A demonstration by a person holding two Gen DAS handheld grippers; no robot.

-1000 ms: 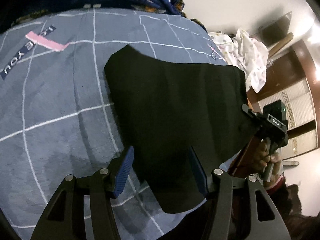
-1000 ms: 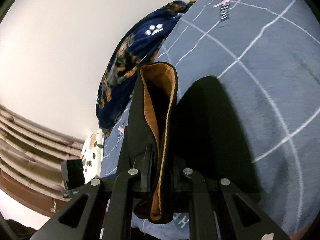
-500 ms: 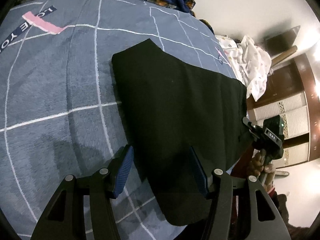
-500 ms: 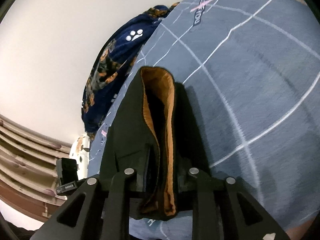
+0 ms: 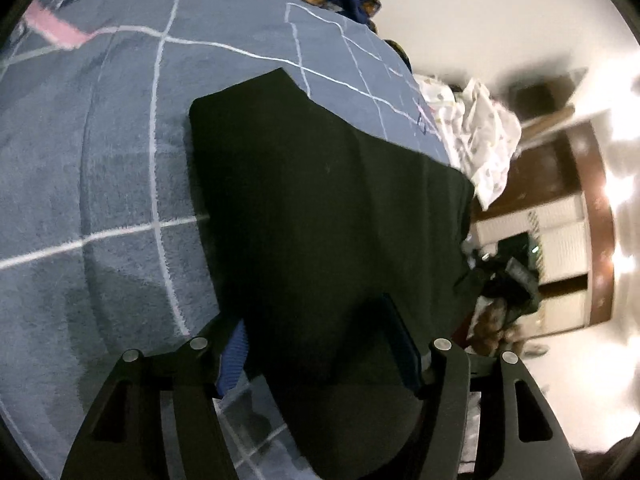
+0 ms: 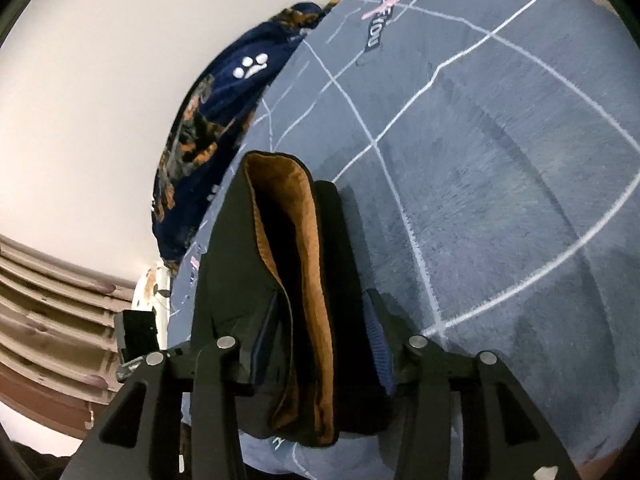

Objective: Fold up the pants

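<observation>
On the bed (image 5: 100,208), the black pants (image 5: 320,200) are laid flat, folded, their long axis stretched from left gripper (image 5: 320,344) to right gripper (image 6: 320,332). Left jaws are held apart astride one end; right jaws have just been opening, the orange-lined waistband (image 6: 304,280) between them, seemingly released. A navy blanket (image 6: 212,120) is bunched beyond, clear of the fold.

Black pants (image 5: 320,208) show a tan-orange lining (image 6: 308,248). The bedspread (image 5: 100,200) is grey-blue, gridded in white lines, with a pink strip (image 5: 52,26) at 10 o'clock. Navy blanket (image 6: 224,92): orange patches, white paw print.
</observation>
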